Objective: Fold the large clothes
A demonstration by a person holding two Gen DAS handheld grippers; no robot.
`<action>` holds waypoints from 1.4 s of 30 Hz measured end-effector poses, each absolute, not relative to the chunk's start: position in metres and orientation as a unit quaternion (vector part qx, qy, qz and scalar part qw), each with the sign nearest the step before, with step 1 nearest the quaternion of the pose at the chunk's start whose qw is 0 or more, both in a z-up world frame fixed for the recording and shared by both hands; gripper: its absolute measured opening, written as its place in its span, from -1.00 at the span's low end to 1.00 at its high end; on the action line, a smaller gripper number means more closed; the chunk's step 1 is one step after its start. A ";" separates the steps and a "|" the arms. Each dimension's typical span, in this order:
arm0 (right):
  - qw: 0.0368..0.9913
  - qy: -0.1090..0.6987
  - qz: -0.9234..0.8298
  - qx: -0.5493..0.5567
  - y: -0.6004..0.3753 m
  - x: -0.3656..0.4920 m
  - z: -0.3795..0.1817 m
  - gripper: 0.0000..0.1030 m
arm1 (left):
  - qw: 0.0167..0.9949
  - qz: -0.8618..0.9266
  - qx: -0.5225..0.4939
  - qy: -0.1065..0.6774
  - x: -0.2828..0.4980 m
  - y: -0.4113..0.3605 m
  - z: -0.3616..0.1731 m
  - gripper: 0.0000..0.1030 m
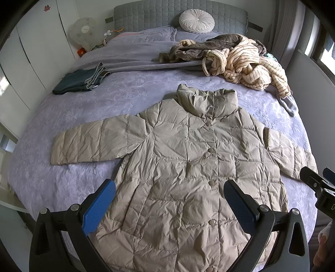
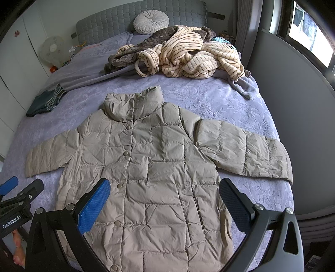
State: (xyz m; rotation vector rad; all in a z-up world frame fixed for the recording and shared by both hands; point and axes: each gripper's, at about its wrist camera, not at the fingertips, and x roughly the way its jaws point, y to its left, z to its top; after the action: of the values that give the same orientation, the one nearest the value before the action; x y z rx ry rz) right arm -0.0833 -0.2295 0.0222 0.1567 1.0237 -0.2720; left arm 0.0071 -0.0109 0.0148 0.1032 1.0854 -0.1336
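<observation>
A beige quilted jacket [image 1: 188, 167] [image 2: 146, 177] lay flat and buttoned on the lavender bed [image 1: 62, 167] [image 2: 240, 104], its hem at the foot edge, collar toward the headboard [image 1: 146, 14] and both sleeves spread out sideways. The left claw [image 1: 169, 200] hung above the lower front with its blue pads wide apart, gripping nothing. The right claw [image 2: 164, 198] was likewise spread open and empty over the hem. Folded dark jeans [image 1: 81, 80] [image 2: 45, 102] rested near the bed's left edge; a striped robe heap [image 1: 240, 60] [image 2: 188, 58] sat toward the head, by a round cushion [image 1: 196, 21] [image 2: 151, 22].
</observation>
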 end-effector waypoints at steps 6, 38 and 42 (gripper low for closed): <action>0.860 0.488 -0.130 0.074 -0.229 -0.083 0.022 1.00 | 0.853 -0.063 0.049 0.515 0.006 -0.012 0.014 1.00; 0.860 0.487 -0.131 0.075 -0.229 -0.084 0.022 1.00 | 0.854 -0.066 0.052 0.514 0.000 -0.013 0.011 1.00; 0.860 0.487 -0.130 0.075 -0.229 -0.084 0.022 1.00 | 0.854 -0.066 0.052 0.514 0.000 -0.014 0.011 1.00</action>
State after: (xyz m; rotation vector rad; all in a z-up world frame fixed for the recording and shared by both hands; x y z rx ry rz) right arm -0.0843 -0.2289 0.0219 0.1568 1.0228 -0.2728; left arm -0.0004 -0.0138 0.0108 0.1092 1.0806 -0.1391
